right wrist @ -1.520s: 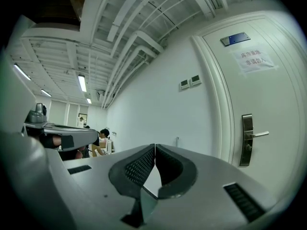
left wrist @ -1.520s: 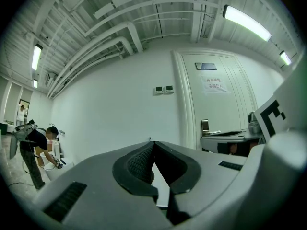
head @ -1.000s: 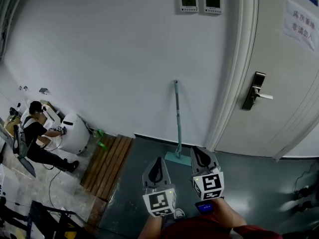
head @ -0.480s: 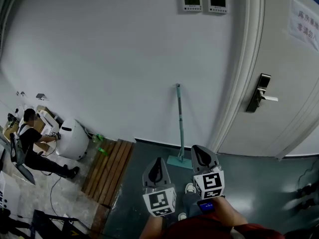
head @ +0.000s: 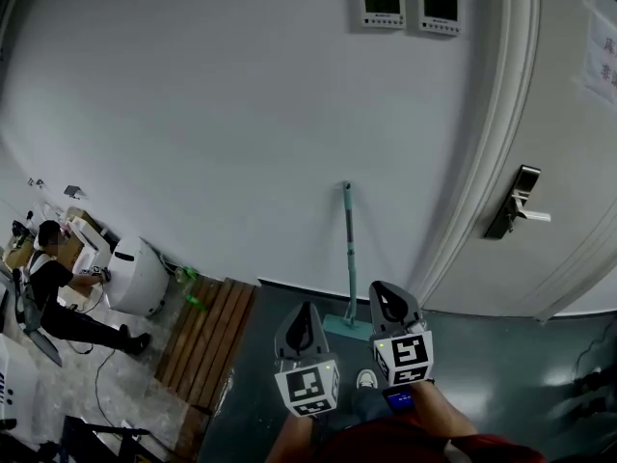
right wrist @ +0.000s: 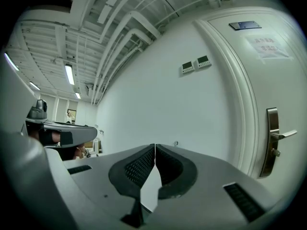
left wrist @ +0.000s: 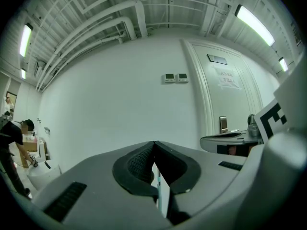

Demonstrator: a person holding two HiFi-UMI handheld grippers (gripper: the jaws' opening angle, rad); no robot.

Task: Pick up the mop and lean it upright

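The mop (head: 349,249) stands upright with its teal handle leaning against the white wall, and its flat teal head (head: 342,327) rests on the dark floor just left of the door frame. My left gripper (head: 303,313) and right gripper (head: 386,295) are held low in the head view, side by side, short of the mop head and apart from it. Both are shut with nothing between the pads. In the left gripper view the jaws (left wrist: 154,143) meet at the tip, and a sliver of the mop handle (left wrist: 158,183) shows through the gap below. The right gripper (right wrist: 155,146) also points at the wall.
A white door with a metal lever handle (head: 522,202) stands to the right. Two wall controllers (head: 403,8) hang high up. A wooden slat platform (head: 208,330) lies on the floor at left. Beyond it a person (head: 46,280) crouches by a white rounded machine (head: 135,276).
The head view has tilted upward, so the wall and mop sit lower in frame. The mop keeps leaning on the wall. Both grippers stay shut and hold their place.
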